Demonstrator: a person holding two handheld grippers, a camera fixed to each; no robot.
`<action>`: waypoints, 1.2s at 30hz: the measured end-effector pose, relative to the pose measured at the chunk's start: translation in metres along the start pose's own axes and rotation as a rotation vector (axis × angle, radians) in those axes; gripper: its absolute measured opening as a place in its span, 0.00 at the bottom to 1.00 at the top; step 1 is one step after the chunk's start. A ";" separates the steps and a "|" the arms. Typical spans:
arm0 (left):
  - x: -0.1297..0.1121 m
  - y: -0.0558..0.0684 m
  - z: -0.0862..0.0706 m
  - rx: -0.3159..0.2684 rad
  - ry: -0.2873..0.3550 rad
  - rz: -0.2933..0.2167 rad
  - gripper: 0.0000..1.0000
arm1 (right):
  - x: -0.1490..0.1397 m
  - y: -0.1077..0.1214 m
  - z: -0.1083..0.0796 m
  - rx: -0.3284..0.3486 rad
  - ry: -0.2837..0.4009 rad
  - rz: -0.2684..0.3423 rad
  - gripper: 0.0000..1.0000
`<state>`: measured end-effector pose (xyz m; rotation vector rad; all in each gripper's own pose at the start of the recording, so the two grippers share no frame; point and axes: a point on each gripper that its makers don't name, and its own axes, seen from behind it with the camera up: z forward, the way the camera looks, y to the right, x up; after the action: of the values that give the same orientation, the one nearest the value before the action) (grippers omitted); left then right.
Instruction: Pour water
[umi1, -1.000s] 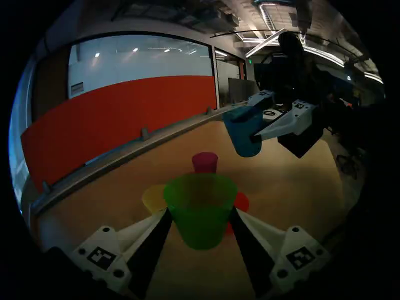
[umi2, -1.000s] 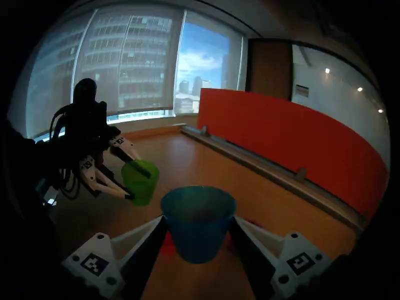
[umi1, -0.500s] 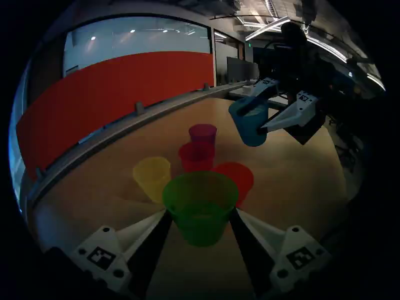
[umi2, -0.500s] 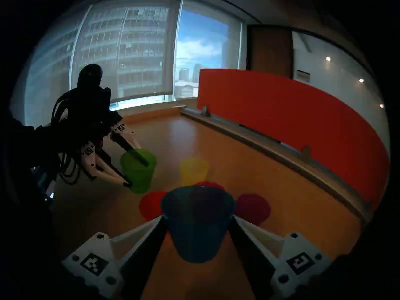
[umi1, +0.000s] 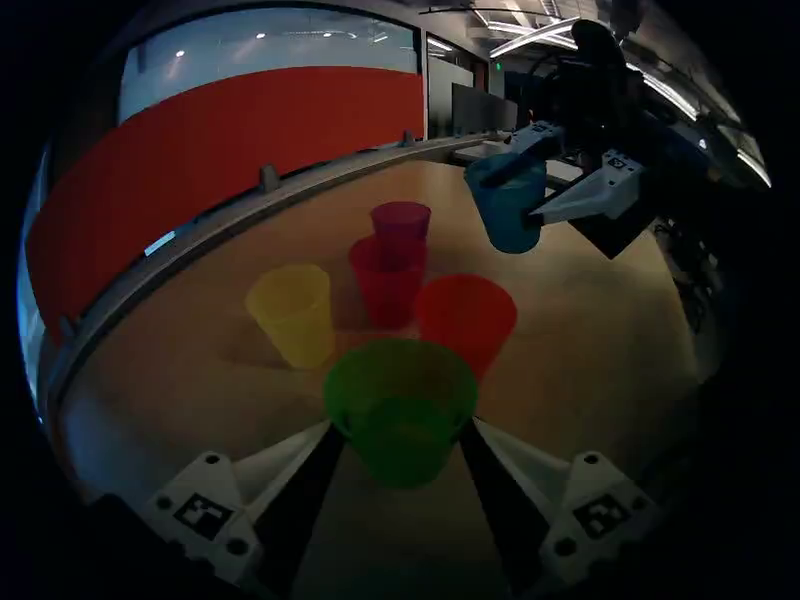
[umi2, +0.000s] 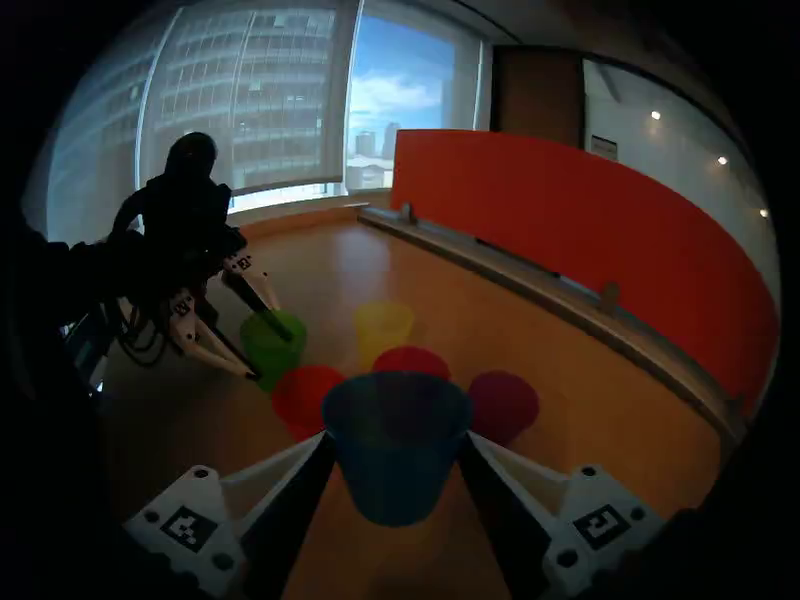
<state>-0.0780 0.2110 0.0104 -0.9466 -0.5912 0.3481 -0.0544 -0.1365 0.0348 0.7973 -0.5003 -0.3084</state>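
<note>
Table (umi1: 560, 330): one wooden top, bearing four upright cups clustered close together: yellow cup (umi1: 293, 312), red cup (umi1: 387, 282), orange-red cup (umi1: 465, 318), magenta cup (umi1: 400, 222). Grippers: two. Your left gripper (umi1: 400, 432) clamps a green cup (umi1: 402, 395) nearest you; your right gripper (umi2: 397, 452) clamps a blue cup (umi2: 397, 415) beyond the cluster. Six cups in all. Step, as judged: carrying, with the pour not yet begun. Next, bring one rim over a receiving cup and tilt slowly. You cannot make out any water.

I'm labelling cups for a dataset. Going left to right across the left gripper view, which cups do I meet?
yellow cup → green cup → orange cup → blue cup. The red cup and magenta cup line up behind the green one, so they are left out.
</note>
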 end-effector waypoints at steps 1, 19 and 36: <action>-0.001 0.000 0.000 -0.001 -0.001 0.000 0.80 | -0.001 0.000 0.000 0.000 -0.002 0.001 0.86; -0.023 0.001 -0.004 0.006 -0.005 -0.033 0.80 | -0.009 0.003 0.003 -0.013 -0.020 0.009 0.86; -0.028 0.005 -0.006 -0.013 -0.023 -0.035 0.88 | -0.019 0.000 0.009 -0.009 -0.038 0.012 0.86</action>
<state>-0.0965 0.1949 -0.0056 -0.9443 -0.6308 0.3251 -0.0748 -0.1333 0.0340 0.7811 -0.5387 -0.3152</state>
